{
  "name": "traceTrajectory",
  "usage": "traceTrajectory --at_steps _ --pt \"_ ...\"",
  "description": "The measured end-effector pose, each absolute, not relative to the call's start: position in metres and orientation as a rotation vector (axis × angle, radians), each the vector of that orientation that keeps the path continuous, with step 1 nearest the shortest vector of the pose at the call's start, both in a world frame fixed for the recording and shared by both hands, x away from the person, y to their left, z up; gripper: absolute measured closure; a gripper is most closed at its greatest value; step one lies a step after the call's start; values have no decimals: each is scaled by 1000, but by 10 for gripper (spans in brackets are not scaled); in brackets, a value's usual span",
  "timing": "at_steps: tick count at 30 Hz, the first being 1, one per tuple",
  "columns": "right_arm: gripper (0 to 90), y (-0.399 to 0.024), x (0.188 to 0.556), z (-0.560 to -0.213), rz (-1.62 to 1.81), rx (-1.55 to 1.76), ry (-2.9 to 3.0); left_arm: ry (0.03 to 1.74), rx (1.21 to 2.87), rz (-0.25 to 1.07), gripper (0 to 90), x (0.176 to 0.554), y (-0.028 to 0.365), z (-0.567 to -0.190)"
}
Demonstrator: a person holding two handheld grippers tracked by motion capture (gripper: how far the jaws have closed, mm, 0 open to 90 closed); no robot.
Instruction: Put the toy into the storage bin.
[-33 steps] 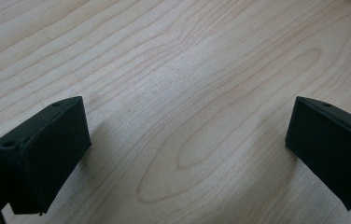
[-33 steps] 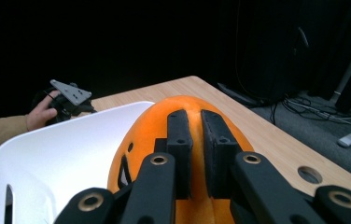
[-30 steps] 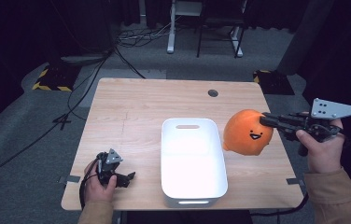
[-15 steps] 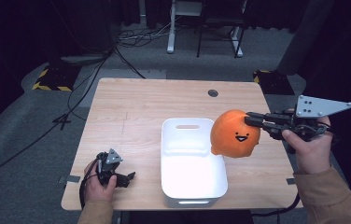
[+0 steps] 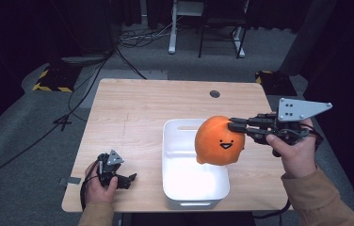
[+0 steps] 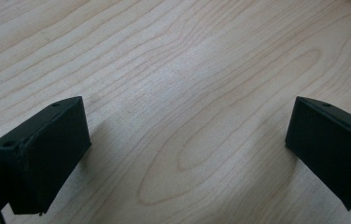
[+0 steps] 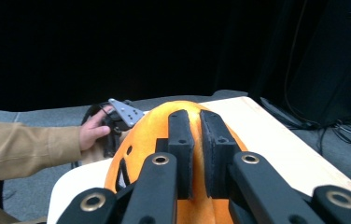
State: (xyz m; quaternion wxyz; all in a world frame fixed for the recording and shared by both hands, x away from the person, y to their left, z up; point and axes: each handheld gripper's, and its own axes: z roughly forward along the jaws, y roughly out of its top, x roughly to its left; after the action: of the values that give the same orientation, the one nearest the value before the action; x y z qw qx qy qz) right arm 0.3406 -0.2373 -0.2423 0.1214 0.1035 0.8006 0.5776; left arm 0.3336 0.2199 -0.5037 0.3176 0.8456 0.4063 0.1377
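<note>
Right gripper (image 5: 235,126) clenched on pinch of orange plush toy (image 5: 218,140), hung over white bin (image 5: 171,155). Left gripper (image 5: 118,178) released, on counter (image 5: 132,113). Thin pinch might slip, dropping toy outside bin.

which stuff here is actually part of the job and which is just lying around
In the job:
- orange plush, pinched in the right gripper
- white bin, under the plush

Lying about:
- left gripper, open, resting on the table
- cables on the floor
- chair legs behind
</note>
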Motion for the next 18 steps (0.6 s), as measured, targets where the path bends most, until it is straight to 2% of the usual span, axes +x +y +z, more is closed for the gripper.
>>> traceTrajectory --at_steps 10,18 --pt "837 -216 336 -255 1703 294 2394 1069 2225 363 1 334 220 -504" --pt "837 -201 334 -282 1637 304 2467 1069 2225 362 1 334 220 -504"
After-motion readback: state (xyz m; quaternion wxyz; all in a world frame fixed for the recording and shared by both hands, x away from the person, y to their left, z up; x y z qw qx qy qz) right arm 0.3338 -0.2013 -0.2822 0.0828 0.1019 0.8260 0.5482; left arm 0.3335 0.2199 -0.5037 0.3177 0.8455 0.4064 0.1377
